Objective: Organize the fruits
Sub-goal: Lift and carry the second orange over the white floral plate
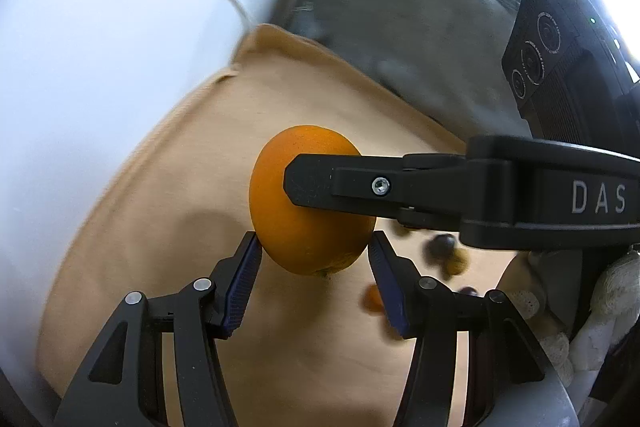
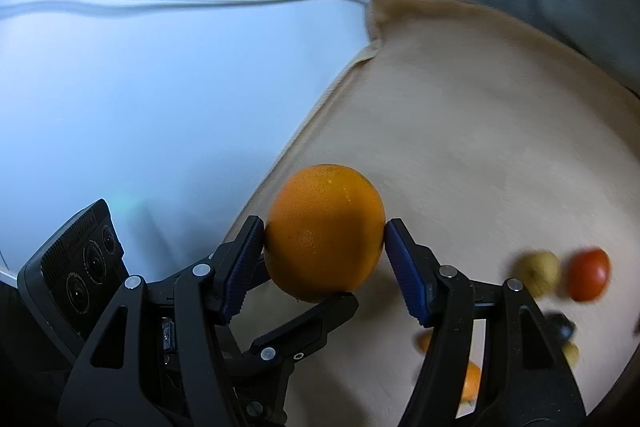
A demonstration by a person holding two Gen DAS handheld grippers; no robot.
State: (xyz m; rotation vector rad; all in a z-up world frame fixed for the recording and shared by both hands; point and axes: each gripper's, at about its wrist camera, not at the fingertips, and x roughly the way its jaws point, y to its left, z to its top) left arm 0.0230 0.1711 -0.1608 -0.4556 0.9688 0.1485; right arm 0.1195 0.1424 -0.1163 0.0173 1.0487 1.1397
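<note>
**Orange pinched by both grippers above the cloth**

Orange (image 1: 308,203) is off the surface, held in the air over the tan cloth (image 1: 168,227).

Left wrist view: your left gripper (image 1: 314,247) has its 2 blue pads against the lower flanks of the fruit, left pad clearly touching, right pad just at the skin. Your right gripper (image 1: 316,183) comes in from the right edge; 1 black finger lies flat across the fruit's side. Small fruits (image 1: 444,251) sit blurred on the cloth behind it. A gloved hand (image 1: 600,307) shows at lower right.

Right wrist view: your right gripper (image 2: 325,233) is clamped on the orange (image 2: 324,231), 1 pad on each side, fruit seated between the tips. A left-gripper finger (image 2: 320,319) reaches up under the fruit from below. Cloth (image 2: 460,131) beneath, white tabletop (image 2: 160,99) to the left with a white cable (image 2: 200,1) across it. At right, on the cloth: a yellowish fruit (image 2: 538,273) just beside a red one (image 2: 590,273), both blurred.
</note>
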